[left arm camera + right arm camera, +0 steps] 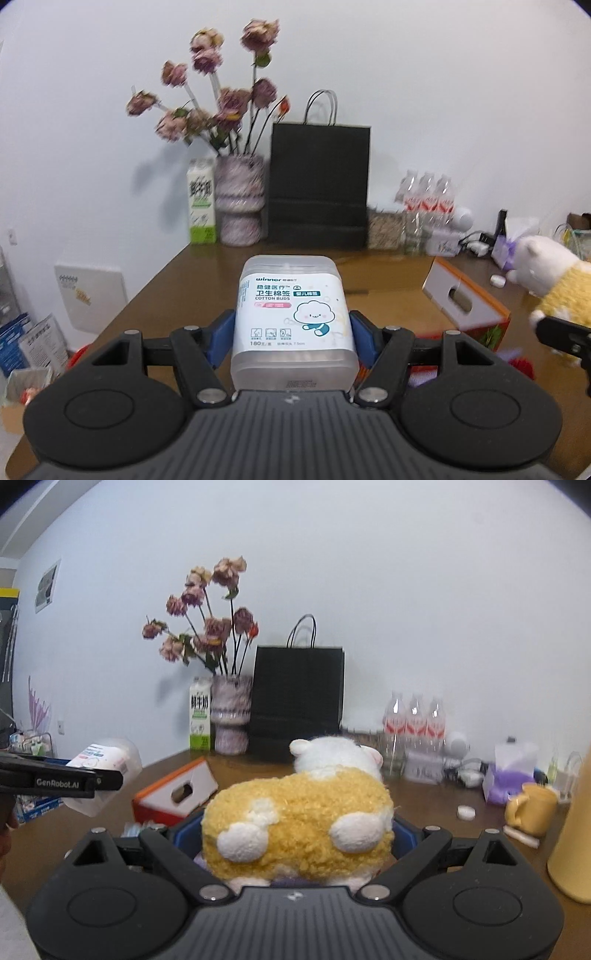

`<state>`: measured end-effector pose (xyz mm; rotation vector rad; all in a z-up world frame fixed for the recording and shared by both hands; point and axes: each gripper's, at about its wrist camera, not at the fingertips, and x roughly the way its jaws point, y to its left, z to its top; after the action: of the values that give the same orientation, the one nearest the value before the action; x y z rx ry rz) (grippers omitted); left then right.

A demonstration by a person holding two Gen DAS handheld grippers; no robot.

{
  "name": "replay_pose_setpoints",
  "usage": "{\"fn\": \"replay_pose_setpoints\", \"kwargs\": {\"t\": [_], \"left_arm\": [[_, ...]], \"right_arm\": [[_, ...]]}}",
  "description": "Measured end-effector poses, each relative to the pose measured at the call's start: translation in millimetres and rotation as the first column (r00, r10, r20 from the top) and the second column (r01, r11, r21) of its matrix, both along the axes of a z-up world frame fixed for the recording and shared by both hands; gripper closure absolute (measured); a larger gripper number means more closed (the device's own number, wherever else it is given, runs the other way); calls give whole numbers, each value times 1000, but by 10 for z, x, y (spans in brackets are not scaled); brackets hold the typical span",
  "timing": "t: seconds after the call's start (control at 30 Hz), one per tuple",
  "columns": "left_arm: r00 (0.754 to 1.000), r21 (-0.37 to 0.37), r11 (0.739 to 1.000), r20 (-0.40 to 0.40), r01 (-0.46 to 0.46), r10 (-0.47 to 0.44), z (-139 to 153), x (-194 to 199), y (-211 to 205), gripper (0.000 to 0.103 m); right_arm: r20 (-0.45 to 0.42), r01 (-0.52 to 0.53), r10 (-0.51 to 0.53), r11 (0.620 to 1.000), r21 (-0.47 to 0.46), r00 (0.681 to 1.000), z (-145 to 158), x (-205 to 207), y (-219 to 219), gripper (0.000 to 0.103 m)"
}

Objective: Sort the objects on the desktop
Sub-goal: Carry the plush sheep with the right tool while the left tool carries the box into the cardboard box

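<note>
Clamped between the blue pads of the left gripper [294,334] is a translucent plastic box of cotton buds with a white printed label [294,317]. Both pads press against the box's side walls, and the box sits upright in the jaws, clear of the brown wooden desk [173,295] below it. Ahead of this gripper, at the far edge of the desk against the wall, stand a green-and-white milk carton [202,201], a mottled pink ceramic vase of dried roses [240,201] and a black paper carrier bag with cord handles [319,184]. To the gripper's right front lies an orange-and-white cardboard tissue box [465,301], tilted on one edge.

The right gripper [297,834] is closed on a yellow-and-white plush toy animal [299,816]. The toy's body fills the space between the blue fingers, its white head pointing away from the camera. Its underside is hidden, so contact with the desk cannot be determined. In the right wrist view, the left gripper and its box appear to the left of the right gripper, at about the same height. Ahead and to the right of the right gripper stand three clear plastic water bottles with red labels [415,723], a yellow ceramic mug [532,808] and a small white round cap [465,811] lying flat on the desk.
</note>
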<state>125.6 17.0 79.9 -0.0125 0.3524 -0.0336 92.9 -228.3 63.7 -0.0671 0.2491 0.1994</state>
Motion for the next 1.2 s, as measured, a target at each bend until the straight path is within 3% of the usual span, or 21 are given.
{"fn": "replay_pose_setpoints", "kwargs": {"t": [0.2, 0.4, 0.57, 0.77, 1.0, 1.1, 1.2], "left_arm": [[1000, 11, 1000, 6, 23, -23, 353, 604, -161, 36], [996, 48, 999, -88, -4, 8, 435, 1486, -330, 36], [967, 31, 999, -253, -12, 19, 196, 2207, -386, 36], [928, 128, 991, -366, -25, 70, -251, 2744, -546, 36], [881, 193, 981, -463, -1, 92, -619, 2979, -598, 36], [852, 180, 984, -515, 5, 90, -725, 3039, -542, 36], [847, 151, 988, -527, 19, 65, -729, 3029, -492, 36]], "right_arm": [[-11, -20, 20, 1000, 3, 1000, 351, 682, -12, 8], [-95, -15, 14, 1000, -10, 995, 486, 1621, 78, 8], [-224, 1, -9, 999, -36, 975, 267, 2384, 155, 8], [-387, 28, -41, 999, -38, 921, -119, 3051, 174, 8], [-460, 39, -66, 997, -67, 886, -460, 3301, 149, 8], [-483, 27, -56, 997, -67, 874, -525, 3313, 152, 8], [-520, 16, -41, 998, -54, 853, -550, 3331, 137, 7]]}}
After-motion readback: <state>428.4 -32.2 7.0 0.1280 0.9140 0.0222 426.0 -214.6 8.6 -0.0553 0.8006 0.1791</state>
